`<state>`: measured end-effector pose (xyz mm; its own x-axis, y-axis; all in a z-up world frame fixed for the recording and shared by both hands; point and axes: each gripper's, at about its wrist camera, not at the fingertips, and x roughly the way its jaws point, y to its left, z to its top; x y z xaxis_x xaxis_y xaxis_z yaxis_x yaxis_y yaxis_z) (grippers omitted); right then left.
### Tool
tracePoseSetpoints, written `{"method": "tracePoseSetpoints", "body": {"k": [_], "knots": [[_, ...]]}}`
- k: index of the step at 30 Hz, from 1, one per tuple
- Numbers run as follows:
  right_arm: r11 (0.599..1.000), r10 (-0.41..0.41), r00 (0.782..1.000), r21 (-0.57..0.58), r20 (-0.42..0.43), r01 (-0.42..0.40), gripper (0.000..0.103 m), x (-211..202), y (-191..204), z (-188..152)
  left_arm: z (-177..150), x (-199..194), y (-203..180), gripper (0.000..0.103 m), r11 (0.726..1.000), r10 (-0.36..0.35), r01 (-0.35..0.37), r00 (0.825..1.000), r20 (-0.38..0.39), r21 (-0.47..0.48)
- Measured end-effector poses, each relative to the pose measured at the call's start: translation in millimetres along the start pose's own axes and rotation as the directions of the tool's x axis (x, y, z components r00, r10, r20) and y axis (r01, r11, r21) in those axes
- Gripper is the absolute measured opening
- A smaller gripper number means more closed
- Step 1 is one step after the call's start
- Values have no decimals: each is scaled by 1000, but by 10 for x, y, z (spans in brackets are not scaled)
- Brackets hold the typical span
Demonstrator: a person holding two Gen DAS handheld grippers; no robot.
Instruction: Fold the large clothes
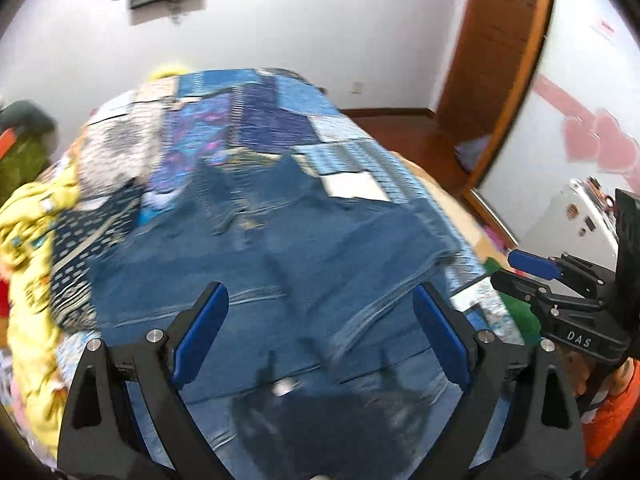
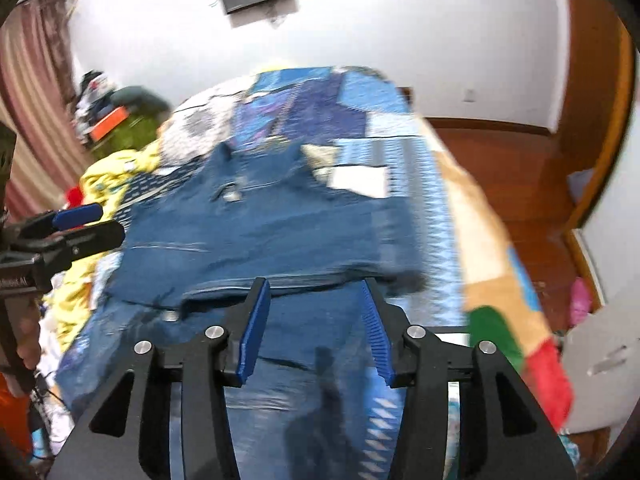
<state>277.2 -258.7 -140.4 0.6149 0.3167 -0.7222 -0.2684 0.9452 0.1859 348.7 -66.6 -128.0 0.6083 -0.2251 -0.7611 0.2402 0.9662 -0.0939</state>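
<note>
Both tools, the left tool (image 1: 320, 332) and the right tool (image 2: 316, 320), are hovering open and empty over the denim garment (image 1: 280, 248), which is lying folded on the patchwork bed (image 1: 256, 112), apparently released for smoothing.

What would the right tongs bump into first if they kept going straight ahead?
Most likely the jeans spread on the bed. The right tongs are open, empty and angled down at the denim; blur hides the gap.

Likely a home bedroom: quilted bed (image 1: 280, 112), wardrobe (image 1: 500, 60).
</note>
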Motion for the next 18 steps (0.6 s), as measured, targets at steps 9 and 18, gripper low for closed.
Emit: {"method": "tracePoseSetpoints", "body": {"k": [9, 18], "knots": [[996, -34, 997, 81, -66, 39, 45, 170, -407, -212, 20, 911, -532, 79, 984, -38, 70, 980, -195, 162], [995, 23, 986, 102, -162, -7, 46, 495, -445, -423, -116, 1521, -672, 50, 979, -80, 135, 946, -313, 156]]}}
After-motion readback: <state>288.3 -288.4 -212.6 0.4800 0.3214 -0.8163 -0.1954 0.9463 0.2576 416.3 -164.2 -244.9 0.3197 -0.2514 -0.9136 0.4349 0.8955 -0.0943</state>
